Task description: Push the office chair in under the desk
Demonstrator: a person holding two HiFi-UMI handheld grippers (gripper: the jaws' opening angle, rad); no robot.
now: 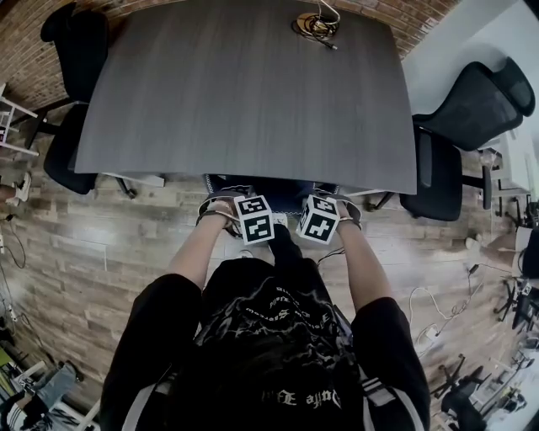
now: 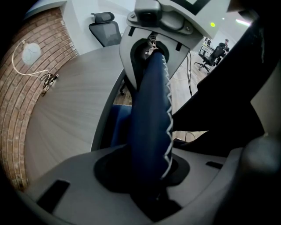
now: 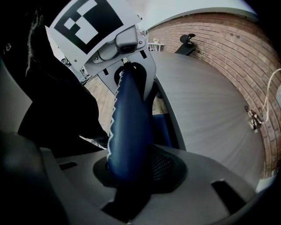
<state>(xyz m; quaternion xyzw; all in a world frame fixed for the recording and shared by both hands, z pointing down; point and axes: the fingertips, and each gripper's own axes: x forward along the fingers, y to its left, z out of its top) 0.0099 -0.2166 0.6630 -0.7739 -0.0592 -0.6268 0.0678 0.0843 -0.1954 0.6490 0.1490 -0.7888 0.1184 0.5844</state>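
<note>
at the near edge of the grey wood-grain bench (image 1: 244,93), dark blue padded office chair (image 1: 269,192), facing the bench, seat tucked beneath the top, back upright just beside the edge, a sliver of wood-plank floor (image 1: 101,244) showing between the two. top edge of the back (image 2: 149,101) trimmed with white zigzag stitching, long axis level and parallel to the bench's near edge, running from one pair of tongs to the other.

left tongs (image 2: 149,180) clamped on that top edge toward its left end, pointing steeply down, blue padding filling the gap between the jaws. right tongs (image 3: 127,176) clamped the same way toward the right end, close beside the left pair. person's forearms reaching forward to both, body directly behind the chair.

around: black office chair (image 1: 80,50) at the bench's far left corner, another black office chair with a headrest (image 1: 472,118) along the right side, both well apart from the blue one. coil of cable (image 1: 316,23) at the far end of the bench top. red brick wall (image 1: 421,21) beyond. loose white cables (image 1: 438,307) on the floor to the right. directly ahead of the chair back, only the bench edge itself.
</note>
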